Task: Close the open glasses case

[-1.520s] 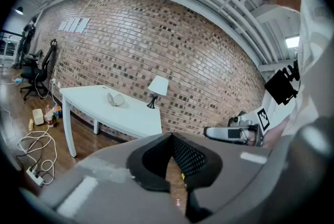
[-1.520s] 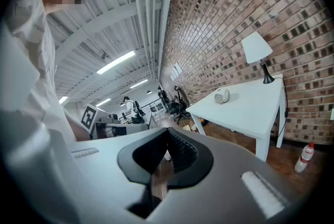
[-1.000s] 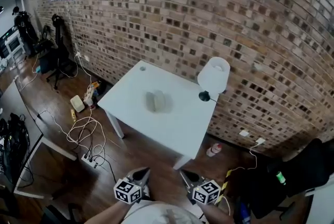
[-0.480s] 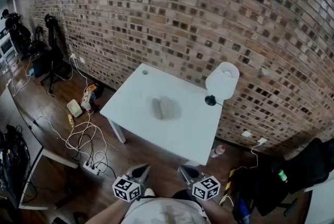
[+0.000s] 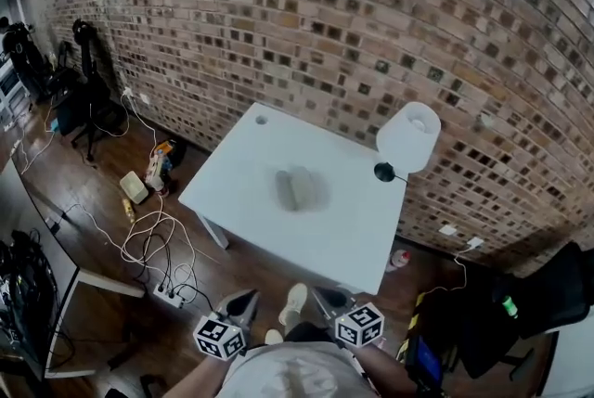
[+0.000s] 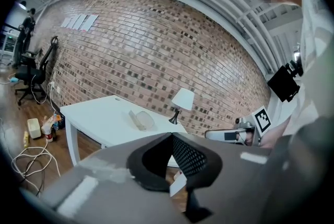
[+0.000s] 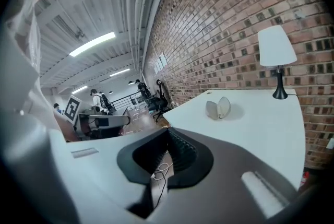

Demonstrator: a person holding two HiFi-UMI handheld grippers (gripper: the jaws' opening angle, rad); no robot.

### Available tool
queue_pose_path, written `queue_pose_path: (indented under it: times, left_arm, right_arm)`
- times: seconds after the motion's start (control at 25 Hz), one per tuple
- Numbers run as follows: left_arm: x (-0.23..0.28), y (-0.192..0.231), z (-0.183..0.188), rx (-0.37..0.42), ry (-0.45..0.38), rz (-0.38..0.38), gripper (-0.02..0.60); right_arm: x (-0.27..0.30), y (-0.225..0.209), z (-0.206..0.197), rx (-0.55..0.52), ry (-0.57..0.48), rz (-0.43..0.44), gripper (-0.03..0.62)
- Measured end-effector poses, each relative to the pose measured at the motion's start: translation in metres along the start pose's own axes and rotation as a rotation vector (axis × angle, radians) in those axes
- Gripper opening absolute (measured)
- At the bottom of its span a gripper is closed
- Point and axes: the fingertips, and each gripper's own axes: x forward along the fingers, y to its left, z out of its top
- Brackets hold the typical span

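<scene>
The white table (image 5: 343, 238) stands by the brick wall (image 5: 371, 16), its near edge facing the left gripper (image 5: 243, 301) and right gripper (image 5: 325, 299) across open floor (image 5: 251, 266). The glasses case (image 5: 297, 189) lies open mid-table, clear of every edge and of the lamp (image 5: 408, 138) at the far right; its contents cannot be told. Its long axis runs near to far. Both grippers' jaws are together, gripping nothing.

Pale grey glasses case (image 5: 295, 189), white table (image 5: 243, 166), white-shaded black-based lamp (image 5: 408, 136), mottled red-brown brick wall (image 5: 325, 16)

glasses case (image 5: 296, 189) on table (image 5: 343, 234) ctr | lamp (image 5: 408, 138) R corner by wall (image 5: 325, 16) | cables (image 5: 148, 238) on floor (image 5: 255, 276) L
</scene>
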Motion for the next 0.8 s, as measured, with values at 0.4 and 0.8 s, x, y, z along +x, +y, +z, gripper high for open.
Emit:
queue_pose_path:
  times: [0.4, 0.8]
  left_arm:
    - [0.074, 0.062, 0.052, 0.002, 0.000, 0.038, 0.003]
    - [0.146, 0.096, 0.089, 0.041, 0.055, 0.055, 0.003]
  right_arm:
    - [0.084, -0.048, 0.054, -0.003, 0.013, 0.080, 0.008]
    - [0.134, -0.114, 0.099, 0.033, 0.005, 0.106, 0.008]
